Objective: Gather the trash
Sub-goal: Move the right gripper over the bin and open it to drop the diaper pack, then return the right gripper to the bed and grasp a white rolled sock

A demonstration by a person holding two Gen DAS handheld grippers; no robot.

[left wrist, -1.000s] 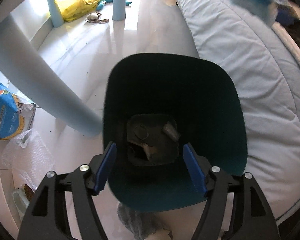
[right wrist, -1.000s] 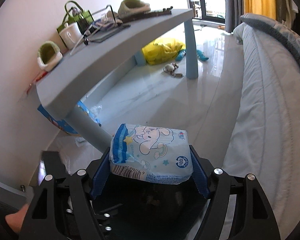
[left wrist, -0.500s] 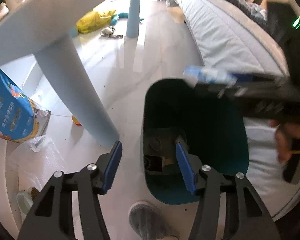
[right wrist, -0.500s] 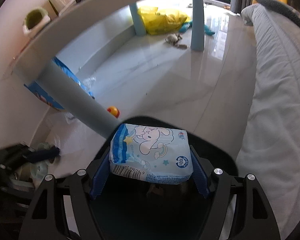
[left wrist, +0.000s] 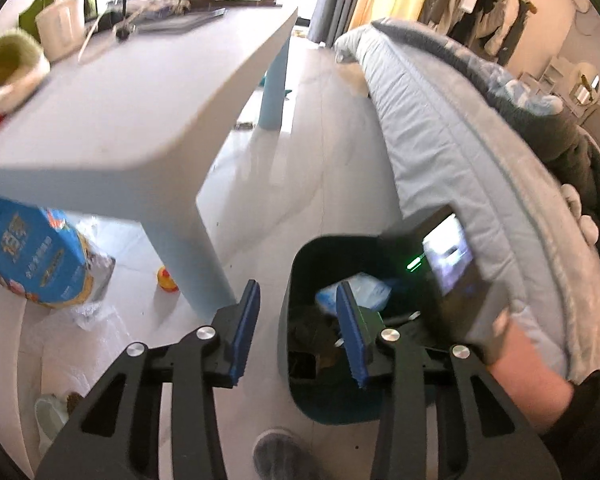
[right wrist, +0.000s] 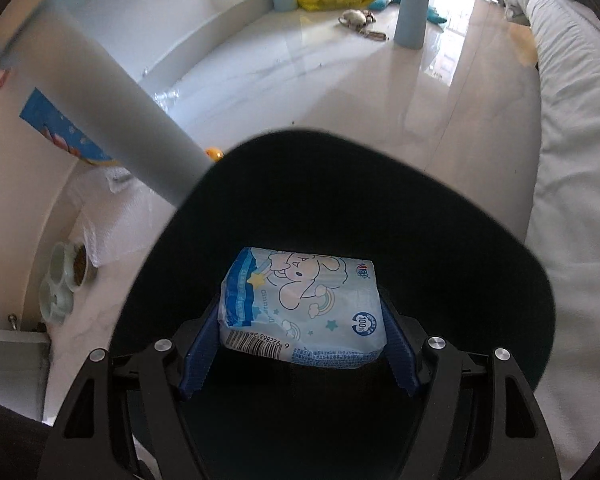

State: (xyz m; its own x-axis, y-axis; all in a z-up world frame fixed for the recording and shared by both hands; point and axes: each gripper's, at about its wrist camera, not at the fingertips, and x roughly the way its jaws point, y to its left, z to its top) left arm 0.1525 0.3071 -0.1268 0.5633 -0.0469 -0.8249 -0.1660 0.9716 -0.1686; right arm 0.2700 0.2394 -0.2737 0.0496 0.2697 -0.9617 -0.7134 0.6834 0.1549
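My right gripper [right wrist: 300, 344] is shut on a light blue tissue pack [right wrist: 300, 312] with a cartoon dog, held inside the mouth of the dark teal trash bin [right wrist: 380, 184]. In the left wrist view the bin [left wrist: 300, 272] stands on the floor between the table leg and the bed, with dark trash at its bottom. The right gripper's body [left wrist: 452, 272] reaches into the bin, and the pack [left wrist: 364, 288] shows inside. My left gripper [left wrist: 298, 332] is open and empty, above the bin's left rim.
A pale blue table [left wrist: 140, 120] with a thick leg [left wrist: 196, 268] stands left of the bin. A bed [left wrist: 480, 160] runs along the right. A blue bag [left wrist: 32, 256], a yellow toy [left wrist: 166, 280] and a pet bowl [right wrist: 66, 280] lie on the floor.
My right gripper has lowered the tissue pack from above the bin into its mouth. My left gripper has pulled back and up, left of the bin.
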